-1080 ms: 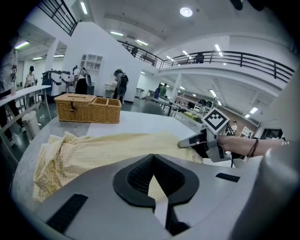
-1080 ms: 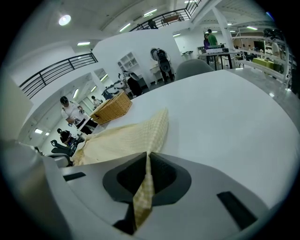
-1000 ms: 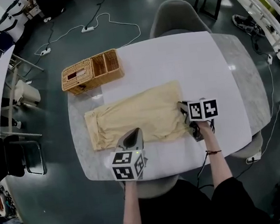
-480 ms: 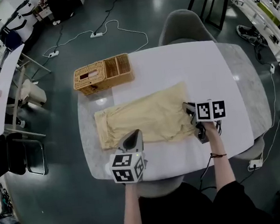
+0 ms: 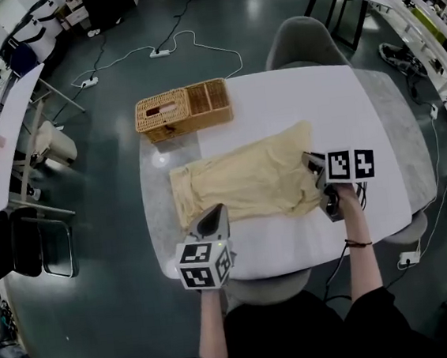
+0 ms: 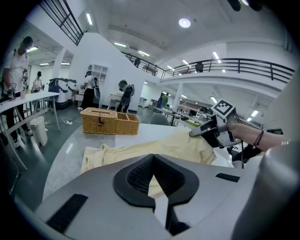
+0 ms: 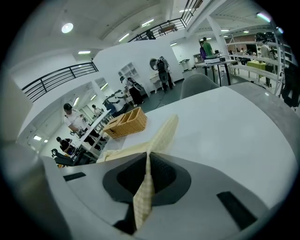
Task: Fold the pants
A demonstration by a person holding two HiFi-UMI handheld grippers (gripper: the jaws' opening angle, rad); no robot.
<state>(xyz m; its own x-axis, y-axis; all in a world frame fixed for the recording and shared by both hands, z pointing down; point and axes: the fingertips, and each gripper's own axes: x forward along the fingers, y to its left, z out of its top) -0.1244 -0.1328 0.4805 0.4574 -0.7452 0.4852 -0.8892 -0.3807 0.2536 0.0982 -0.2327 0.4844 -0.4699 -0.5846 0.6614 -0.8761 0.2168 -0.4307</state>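
Pants lie on the bench; left tongs and right tongs each clamp closed on an edge.

Pale yellow cloth pants lie rumpled, lengthwise across the white table. Their right end is raised, a fold pinched in my right gripper.

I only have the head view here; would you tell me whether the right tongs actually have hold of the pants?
Observer: Yes. In the right gripper view the right tongs are shut on the pants, a strip of cloth running back between them.
Operator: Thank you. Is that end lifted?
Observer: Yes; the left gripper view shows it up off the table, cloth sloping down from the tongs.
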